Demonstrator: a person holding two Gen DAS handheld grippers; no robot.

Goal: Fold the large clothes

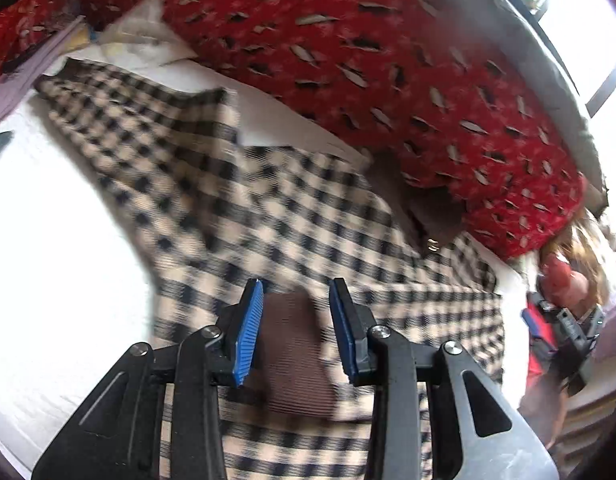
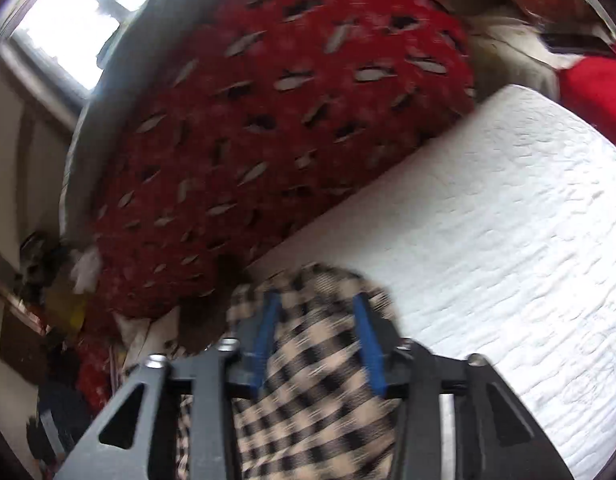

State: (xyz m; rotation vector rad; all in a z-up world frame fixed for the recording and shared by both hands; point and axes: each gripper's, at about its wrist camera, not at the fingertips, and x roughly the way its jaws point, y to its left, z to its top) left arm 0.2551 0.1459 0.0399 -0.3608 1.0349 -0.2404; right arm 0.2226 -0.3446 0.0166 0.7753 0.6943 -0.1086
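A large beige-and-black checked garment lies spread on the white bed, with a brown ribbed cuff or hem near me. My left gripper is open, its blue pads on either side of that brown ribbed part. My right gripper has its jaws apart with a bunched part of the checked garment between the blue pads. The right gripper also shows at the right edge of the left wrist view.
A big red patterned blanket is heaped along the far side of the bed, also in the right wrist view. White quilted bed surface stretches to the right. A bright window and floor clutter are on the left.
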